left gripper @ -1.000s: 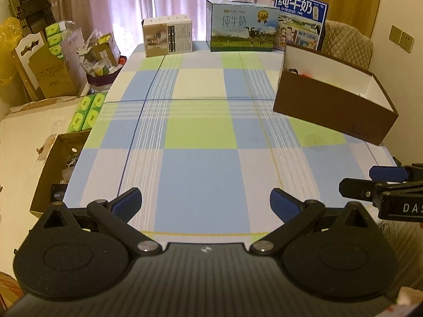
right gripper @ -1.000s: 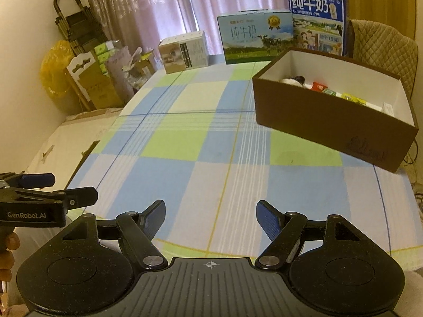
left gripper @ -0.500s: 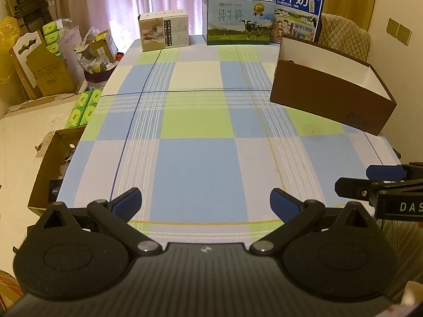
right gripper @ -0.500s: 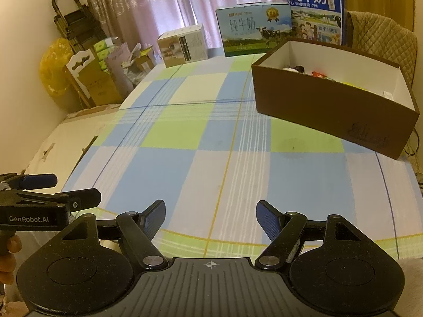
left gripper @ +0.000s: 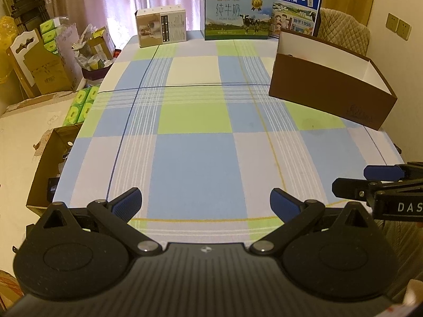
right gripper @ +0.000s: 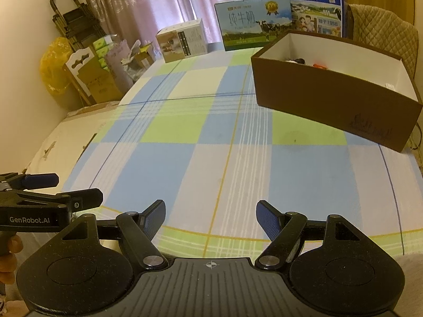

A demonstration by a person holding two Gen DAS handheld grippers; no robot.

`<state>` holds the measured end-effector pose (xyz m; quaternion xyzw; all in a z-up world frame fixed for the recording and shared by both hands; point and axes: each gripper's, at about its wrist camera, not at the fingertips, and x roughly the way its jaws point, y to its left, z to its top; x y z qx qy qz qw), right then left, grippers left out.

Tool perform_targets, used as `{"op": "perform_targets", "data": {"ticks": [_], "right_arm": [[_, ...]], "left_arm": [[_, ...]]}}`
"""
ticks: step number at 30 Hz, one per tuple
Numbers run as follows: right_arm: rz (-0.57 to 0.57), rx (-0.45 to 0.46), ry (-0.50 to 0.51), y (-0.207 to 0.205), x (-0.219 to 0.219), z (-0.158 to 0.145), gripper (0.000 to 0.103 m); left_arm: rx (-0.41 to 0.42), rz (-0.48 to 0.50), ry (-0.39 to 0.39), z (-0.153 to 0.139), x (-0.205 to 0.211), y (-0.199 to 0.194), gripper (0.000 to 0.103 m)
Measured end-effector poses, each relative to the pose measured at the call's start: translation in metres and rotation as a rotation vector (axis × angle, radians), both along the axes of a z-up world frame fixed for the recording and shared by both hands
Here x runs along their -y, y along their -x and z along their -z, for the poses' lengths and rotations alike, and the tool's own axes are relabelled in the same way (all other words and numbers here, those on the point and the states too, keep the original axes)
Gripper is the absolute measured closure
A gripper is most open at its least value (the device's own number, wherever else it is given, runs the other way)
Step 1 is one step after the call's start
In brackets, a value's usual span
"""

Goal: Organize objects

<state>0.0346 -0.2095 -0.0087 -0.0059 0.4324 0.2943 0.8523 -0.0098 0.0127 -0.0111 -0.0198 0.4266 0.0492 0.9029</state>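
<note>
Your table (left gripper: 195,158), under a blue, green and white checked cloth, fills both views. On its right side sits the brown box (right gripper: 335,105), open-topped, with small items lying inside at its far end. Along the far edge stand two milk cartons (left gripper: 236,15) and a smaller white box (left gripper: 161,27). Your left gripper (left gripper: 206,203) and right gripper (right gripper: 210,216) both hover near the table's near edge, jaws spread wide, holding nothing.
</note>
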Motion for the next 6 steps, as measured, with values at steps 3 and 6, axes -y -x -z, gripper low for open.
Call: {"op": "perform_targets", "data": {"ticks": [3, 6], "right_arm": [[0.0, -0.006, 0.001, -0.002, -0.0002, 0.0027, 0.03], [0.003, -0.012, 0.003, -0.0038, -0.0002, 0.0056, 0.03]], "left_arm": [[-0.006, 0.001, -0.001, 0.0027, -0.0002, -0.0023, 0.001], [-0.014, 0.001, -0.002, 0.0052, -0.0001, -0.0057, 0.001]]}}
